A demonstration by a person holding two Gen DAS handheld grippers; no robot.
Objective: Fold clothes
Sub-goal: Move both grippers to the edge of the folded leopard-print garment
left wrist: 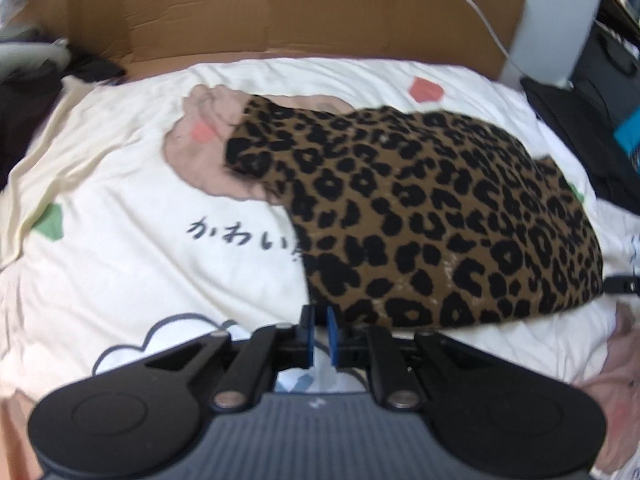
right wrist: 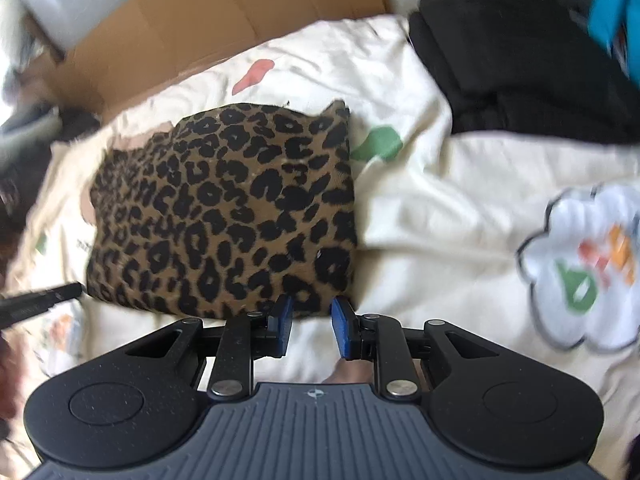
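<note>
Through my left wrist camera, the only writing I can read is a line of black Japanese script printed on the cream bedspread, reading roughly "かわい" before the folded leopard-print garment covers the rest. The garment lies on the spread right of centre, in front of a flattened cardboard sheet (a white cable trails across it). My left tongs sit just at the garment's near edge with their blue pads drawn nearly together, only a thin slit between them and nothing in it. They hold nothing.

Through my right wrist camera, a white cloud-shaped patch on the spread carries coloured lettering, too blurred to read. The leopard garment lies as a squarish folded pad left of centre, its right edge beside a green shape printed on the bedspread. My right tongs stand partly apart at the garment's near right corner; bare bedspread shows between the pads, and they grip nothing. A pile of black clothing lies at the upper right, well apart from the garment.
</note>
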